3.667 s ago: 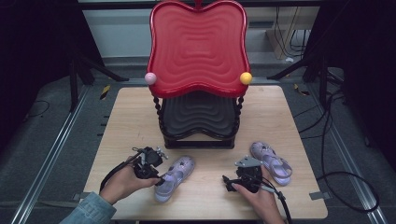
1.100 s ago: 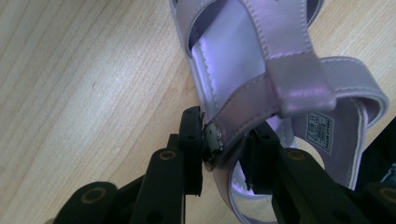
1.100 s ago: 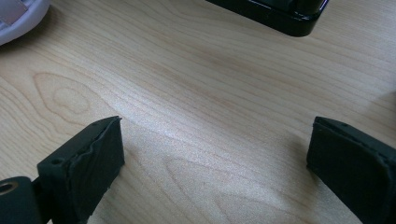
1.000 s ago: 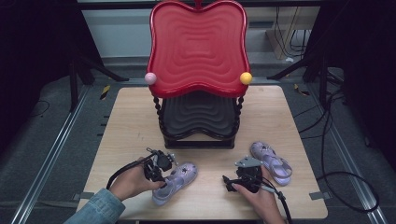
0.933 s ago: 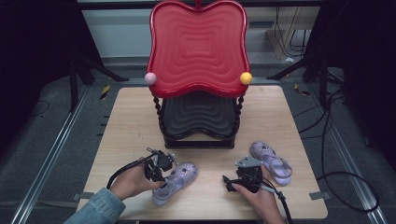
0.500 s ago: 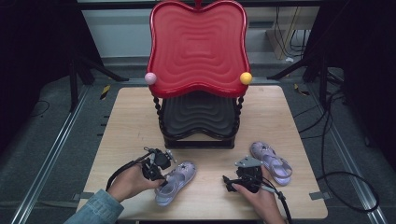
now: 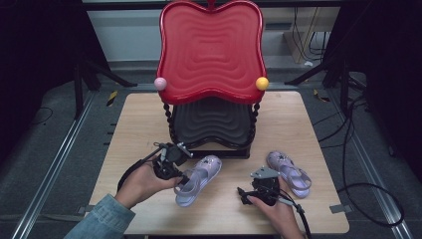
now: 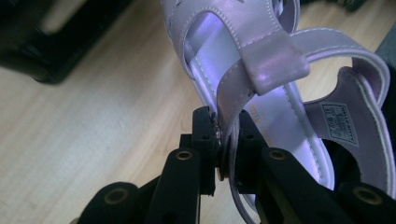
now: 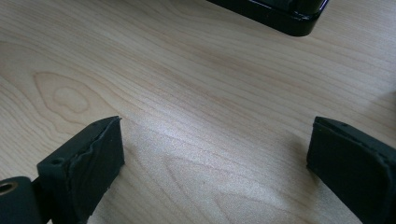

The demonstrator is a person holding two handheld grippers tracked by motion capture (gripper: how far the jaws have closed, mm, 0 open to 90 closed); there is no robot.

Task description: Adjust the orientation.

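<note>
A lilac sandal [image 7: 198, 179] lies at the table's front middle, toe toward the rack. My left gripper [image 7: 175, 175] is shut on its strap; in the left gripper view the jaws pinch the strap [image 8: 229, 140] of this sandal [image 8: 280, 107] and it looks slightly lifted. The second lilac sandal [image 7: 290, 172] lies flat at the front right. Just left of it my right gripper [image 7: 245, 194] rests low over the wood, and in the right gripper view [image 9: 212, 163] its jaws stand wide open with nothing between them.
A two-tier rack stands mid-table: red wavy top tray [image 7: 211, 50], black lower tray [image 7: 214, 124], a pink ball [image 7: 160, 83] and a yellow ball [image 7: 262, 83] at its corners. Its black base edge [image 9: 275, 14] is just ahead of the right gripper. Bare wood [image 7: 134, 119] lies left of the rack.
My left gripper has carried the sandal forward and to the right, toward the rack's base, turning its toe inward. The right gripper and the other sandal have stayed put.
</note>
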